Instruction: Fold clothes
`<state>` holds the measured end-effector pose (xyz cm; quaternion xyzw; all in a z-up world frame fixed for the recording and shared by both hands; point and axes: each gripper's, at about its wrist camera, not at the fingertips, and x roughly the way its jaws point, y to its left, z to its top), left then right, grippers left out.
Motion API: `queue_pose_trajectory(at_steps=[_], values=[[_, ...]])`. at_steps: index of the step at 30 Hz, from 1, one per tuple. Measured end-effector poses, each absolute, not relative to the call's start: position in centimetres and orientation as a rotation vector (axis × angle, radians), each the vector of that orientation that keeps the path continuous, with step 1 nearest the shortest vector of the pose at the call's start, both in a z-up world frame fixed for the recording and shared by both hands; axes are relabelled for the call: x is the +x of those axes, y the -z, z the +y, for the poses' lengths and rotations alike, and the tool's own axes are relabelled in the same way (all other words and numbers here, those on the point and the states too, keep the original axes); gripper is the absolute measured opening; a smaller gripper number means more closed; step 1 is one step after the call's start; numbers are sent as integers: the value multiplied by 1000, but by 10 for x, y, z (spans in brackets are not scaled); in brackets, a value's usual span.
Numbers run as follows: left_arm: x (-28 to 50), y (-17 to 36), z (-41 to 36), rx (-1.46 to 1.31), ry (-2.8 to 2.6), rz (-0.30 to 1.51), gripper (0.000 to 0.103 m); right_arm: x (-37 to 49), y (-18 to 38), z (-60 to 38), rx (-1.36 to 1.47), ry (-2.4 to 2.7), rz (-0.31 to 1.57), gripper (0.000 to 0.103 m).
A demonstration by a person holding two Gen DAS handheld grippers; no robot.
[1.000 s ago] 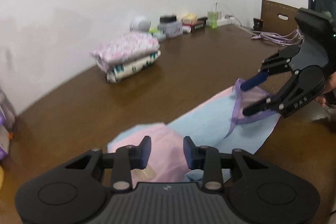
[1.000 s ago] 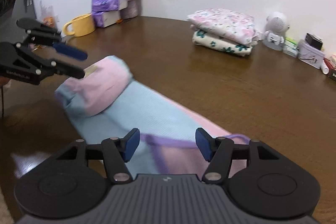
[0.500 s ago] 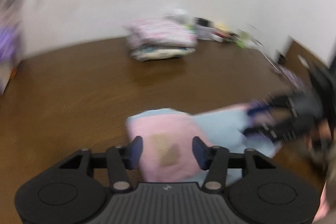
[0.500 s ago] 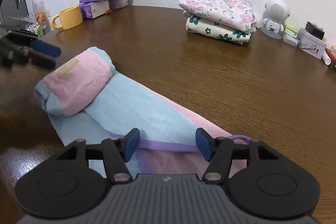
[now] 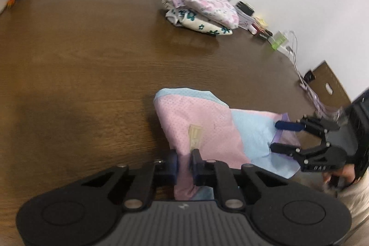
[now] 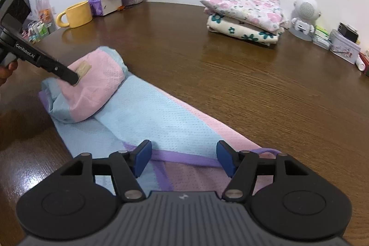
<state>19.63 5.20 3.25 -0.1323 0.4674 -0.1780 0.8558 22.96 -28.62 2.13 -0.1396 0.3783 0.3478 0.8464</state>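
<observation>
Left tongs (image 5: 183, 161) now closing on pink garment (image 5: 203, 130) fold, right tongs (image 6: 183, 159) unchanged

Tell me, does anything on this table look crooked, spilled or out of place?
Nothing is spilled or damaged. The pink and blue garment lies half folded: one end is doubled into a puffy bundle that the left gripper is closing on, while the purple-trimmed end still lies flat under the open right gripper. The folded floral clothes sit neatly stacked.
</observation>
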Motion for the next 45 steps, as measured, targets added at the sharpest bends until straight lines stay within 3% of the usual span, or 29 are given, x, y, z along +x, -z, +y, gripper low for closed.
queue_pose_trajectory(at_steps=[16, 18, 20, 22, 24, 29, 33, 40, 43, 45], values=[[152, -55, 165, -94, 242, 996, 12, 191, -21, -172, -402, -995, 785, 68], [148, -56, 177, -98, 236, 990, 17, 186, -20, -159, -412, -1008, 776, 70], [141, -61, 180, -81, 215, 963, 34, 184, -21, -154, -415, -1012, 775, 71], [126, -72, 176, -25, 197, 896, 44, 185, -24, -155, -400, -1015, 780, 71], [106, -84, 168, 28, 193, 818, 46, 185, -28, -160, -382, -1009, 774, 71], [69, -87, 118, 196, 233, 735, 34, 193, -32, -177, -359, -978, 765, 71], [62, -76, 78, 394, 236, 743, 34, 200, -25, -181, -354, -992, 775, 71], [71, -62, 52, 483, 292, 792, 34, 201, -20, -184, -328, -1052, 757, 71], [75, -52, 42, 549, 251, 805, 5, 200, -19, -184, -332, -1061, 750, 71], [73, -47, 34, 597, 200, 793, 5, 200, -18, -184, -335, -1063, 745, 71]])
